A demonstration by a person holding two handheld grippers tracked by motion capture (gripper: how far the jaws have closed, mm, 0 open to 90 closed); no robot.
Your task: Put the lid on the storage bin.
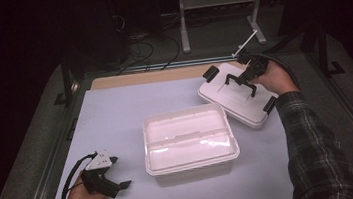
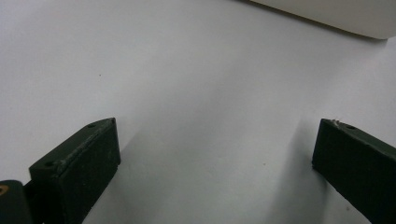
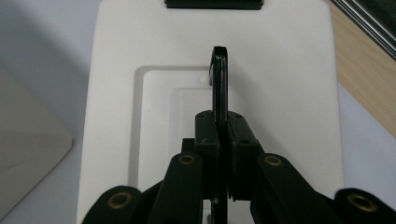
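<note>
Right now the right gripper [image 1: 245, 77] is clenched on the black carry handle [image 3: 218, 84] of the white lid [image 1: 238, 103], which sits tilted at the far right of the surface [image 1: 111, 122], just beside the open white storage box [image 1: 189, 141] at its middle. Near the front left corner, the left gripper [image 1: 117, 174] rests low over bare surface, released, with nothing between its jaws.

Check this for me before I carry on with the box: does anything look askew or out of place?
The white lid is off the white storage box, lying askew at the table's far right corner. The right gripper is shut on the lid's black handle. The left gripper rests open near the front left. Nothing looks spilled or damaged.
</note>
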